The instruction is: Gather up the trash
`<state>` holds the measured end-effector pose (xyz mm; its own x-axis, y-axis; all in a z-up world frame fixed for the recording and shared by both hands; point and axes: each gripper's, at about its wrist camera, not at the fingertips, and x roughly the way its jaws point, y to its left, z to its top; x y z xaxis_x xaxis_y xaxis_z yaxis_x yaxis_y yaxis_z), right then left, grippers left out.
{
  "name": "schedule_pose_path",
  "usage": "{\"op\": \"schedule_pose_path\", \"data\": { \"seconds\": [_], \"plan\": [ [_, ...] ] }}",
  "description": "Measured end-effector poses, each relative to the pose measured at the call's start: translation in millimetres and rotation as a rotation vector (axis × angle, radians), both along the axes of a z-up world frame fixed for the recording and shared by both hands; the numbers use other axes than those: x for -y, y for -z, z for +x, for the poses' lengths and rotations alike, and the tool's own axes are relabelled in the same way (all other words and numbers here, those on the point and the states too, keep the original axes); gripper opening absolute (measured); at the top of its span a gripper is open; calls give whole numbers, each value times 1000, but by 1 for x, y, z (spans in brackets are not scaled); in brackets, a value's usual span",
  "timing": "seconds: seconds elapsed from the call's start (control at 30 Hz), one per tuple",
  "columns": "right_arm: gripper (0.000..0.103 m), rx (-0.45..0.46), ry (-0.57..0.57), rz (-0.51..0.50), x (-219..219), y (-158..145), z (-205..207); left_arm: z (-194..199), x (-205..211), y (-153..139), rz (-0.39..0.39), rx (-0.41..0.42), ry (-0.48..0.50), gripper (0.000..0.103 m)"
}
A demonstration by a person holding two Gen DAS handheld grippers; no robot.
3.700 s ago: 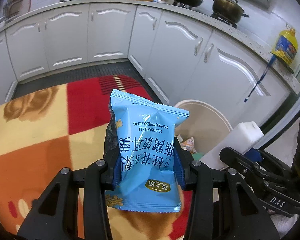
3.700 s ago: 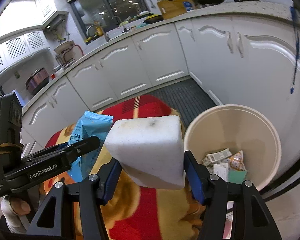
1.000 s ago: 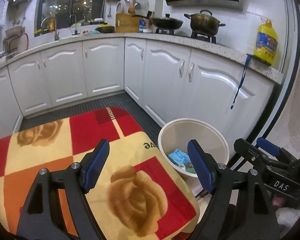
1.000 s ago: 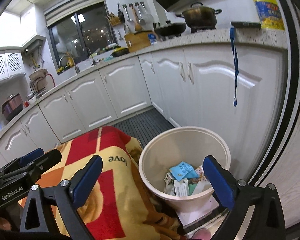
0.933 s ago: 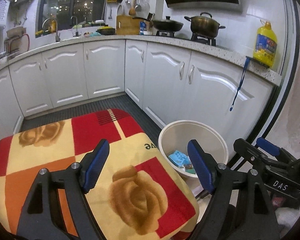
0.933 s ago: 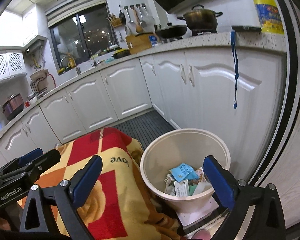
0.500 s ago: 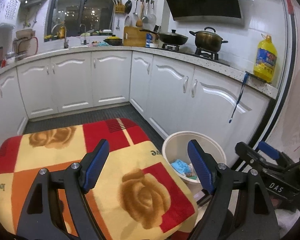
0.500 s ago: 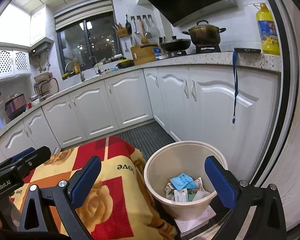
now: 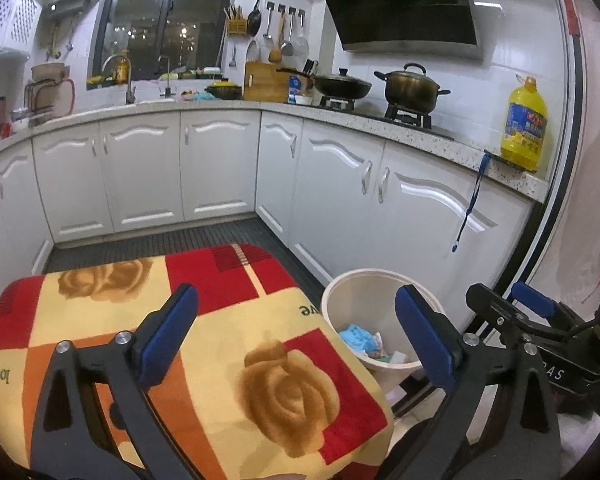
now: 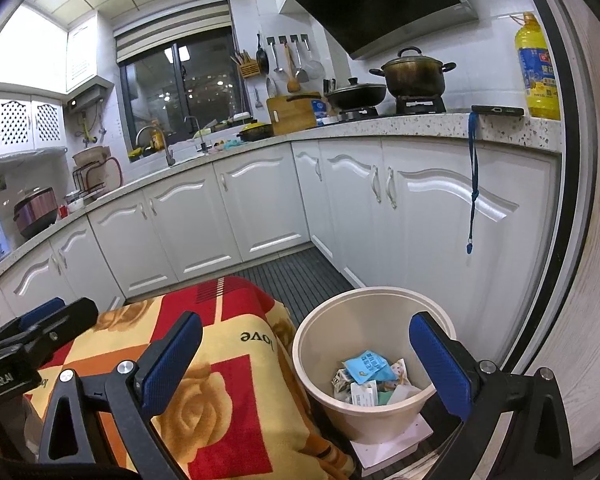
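Left gripper (image 9: 296,324): jaws opening, blue rubbery pads spread wide on black plastic arms, nothing between them. It hangs over the blanket-covered table (image 9: 204,344), pointing slightly down.

Right gripper (image 10: 306,356): pads also wide apart, nothing held. Its right pad sits in front of the bin's near rim in the right wrist view; whether it touches the rim I can't tell.

Trash bin (image 10: 364,308): round, smooth cream plastic bucket, upright on the floor just beside the table's right edge, close to the white cabinet doors (image 10: 420,216). It stands on a flat white square slab (image 10: 392,446).

Trash is in the bin: a light-blue glossy snack packet (image 10: 366,366) lies on top, crumpled, with white and printed paper wrappers around and under it. The same blue packet shows in the left wrist view (image 9: 356,334).

Blanket: soft, fuzzy weave, red/orange/cream blocks with brown rose prints and "love" lettering, draped over rounded table corners. No trash on the part that shows.

Background: speckled stone countertop (image 9: 380,122), dark lidded metal pot (image 9: 410,88) and black pan (image 9: 342,84) on the gas hob, yellow oil jug (image 9: 524,120) at the counter end, blue lanyard (image 10: 474,184) hanging off the edge. Floor mat is dark and ribbed (image 9: 160,240).
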<state>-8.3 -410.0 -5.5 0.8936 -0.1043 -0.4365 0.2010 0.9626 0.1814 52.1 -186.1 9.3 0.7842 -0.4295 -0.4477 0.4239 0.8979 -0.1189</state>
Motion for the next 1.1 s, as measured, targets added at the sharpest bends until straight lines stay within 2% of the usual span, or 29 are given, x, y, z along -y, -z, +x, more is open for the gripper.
{"op": "schedule_pose_path", "data": {
  "seconds": [1.1],
  "plan": [
    [103,-11,15,-4,6,2,-1,3,6,5,43,2,-36,99]
  ]
}}
